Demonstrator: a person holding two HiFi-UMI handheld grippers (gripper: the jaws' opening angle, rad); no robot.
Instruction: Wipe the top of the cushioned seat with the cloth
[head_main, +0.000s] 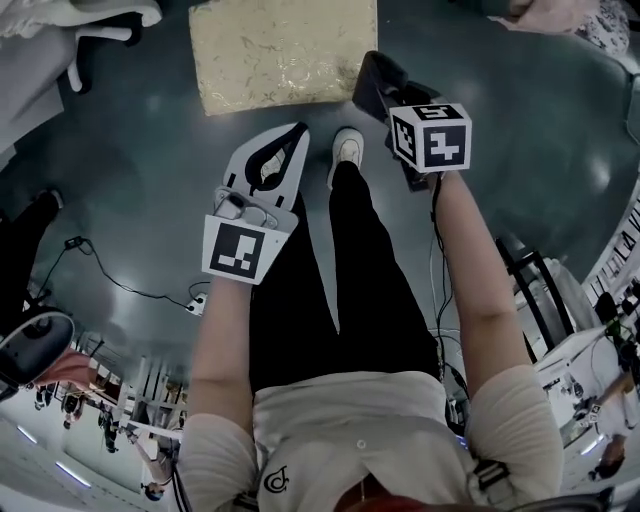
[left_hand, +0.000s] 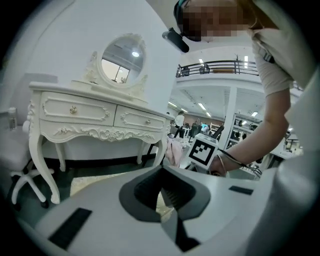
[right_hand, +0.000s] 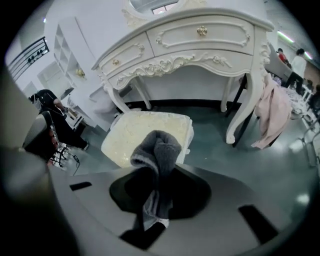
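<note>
1. Closest to the lens, along the bottom edge of the head view, is the person's pale shirt (head_main: 350, 430). Two bare forearms reach up-frame from it, both nearly straight.
2. At centre-left the left forearm (head_main: 222, 340) ends in the white left gripper (head_main: 295, 135). It points up-frame and slightly right, over a black trouser leg (head_main: 300, 290). In the left gripper view its fingers (left_hand: 210, 200) are closed tip to tip with nothing between them.
3. The right forearm (head_main: 480, 300) stretches further up-frame than the left one. It carries the dark right gripper (head_main: 375, 80) right of centre, tilted up and to the left. Its tip shows against the lower right corner of the cushioned seat (head_main: 285, 50).
4. In the right gripper view the fingers are clamped on a grey cloth (right_hand: 157, 150). The cloth bunches up above them and a pale hem trails down at lower centre.
5. That view shows the cloth in front of the near edge of the cream seat. Whether the two touch cannot be told.
6. The seat stands on the dark glossy floor (head_main: 150, 200) at upper centre of the head view, just before a white dressing table (right_hand: 200, 40).
7. An oval mirror (left_hand: 122, 60) tops the table at upper left of the left gripper view.
8. A pink garment (right_hand: 272, 115) hangs beside the table's right legs.
9. One pale shoe (head_main: 347, 148) shows between the grippers.
</note>
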